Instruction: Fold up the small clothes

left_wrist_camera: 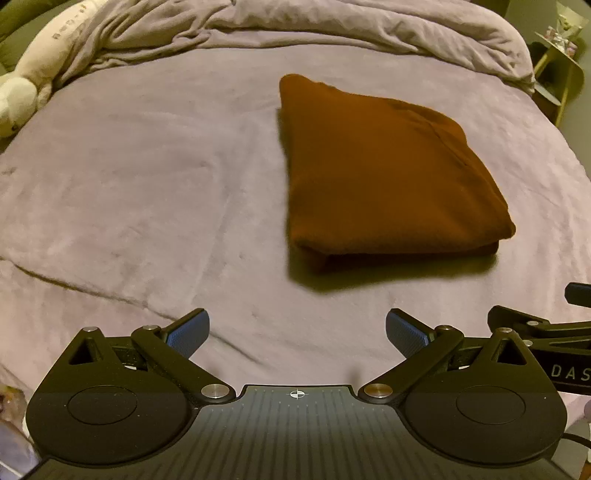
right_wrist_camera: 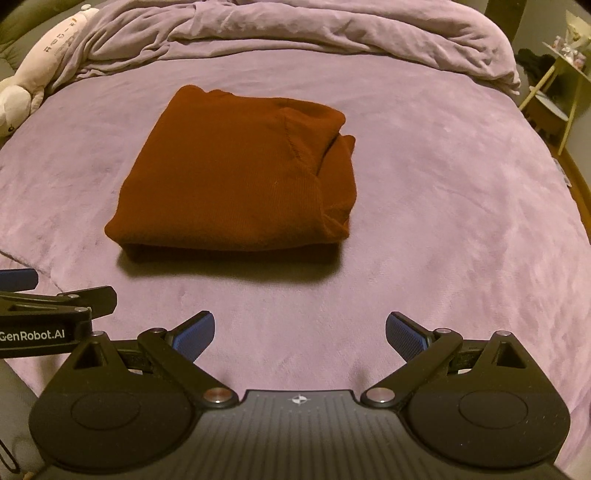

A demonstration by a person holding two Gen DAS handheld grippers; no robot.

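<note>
Lilac plush bedspread (left_wrist_camera: 147,192) fills the left wrist view, soft nap, shallow creases, one long seam-like fold at 8 o'clock. Rumpled duvet (left_wrist_camera: 332,26) of the same lilac bunched along 12 o'clock. Cream plush toy (left_wrist_camera: 33,81) at 10 o'clock, printed lettering on it too small to read. Folded rust-brown garment (left_wrist_camera: 380,173) at 1 to 2 o'clock of centre, flat rectangular stack, fine knit, rounded fold edge facing the camera, lying apart from both grippers. Left gripper (left_wrist_camera: 297,332) at 6 o'clock, black linkage arms, blue ribbed pads (left_wrist_camera: 188,332) spread wide, holding nothing. Right gripper's black body pokes in at 4 o'clock.

Right wrist view: same bedspread (right_wrist_camera: 443,221), duvet (right_wrist_camera: 332,29) at 12. Garment (right_wrist_camera: 236,177) now at 11 o'clock of centre, layered edges and a tucked sleeve-like roll on its right side. Right gripper (right_wrist_camera: 300,334) at 6 o'clock, blue pads (right_wrist_camera: 404,336) spread wide, empty. Pale side table (right_wrist_camera: 554,103) with thin legs at 2 o'clock. Plush toy (right_wrist_camera: 22,96) at 10.
</note>
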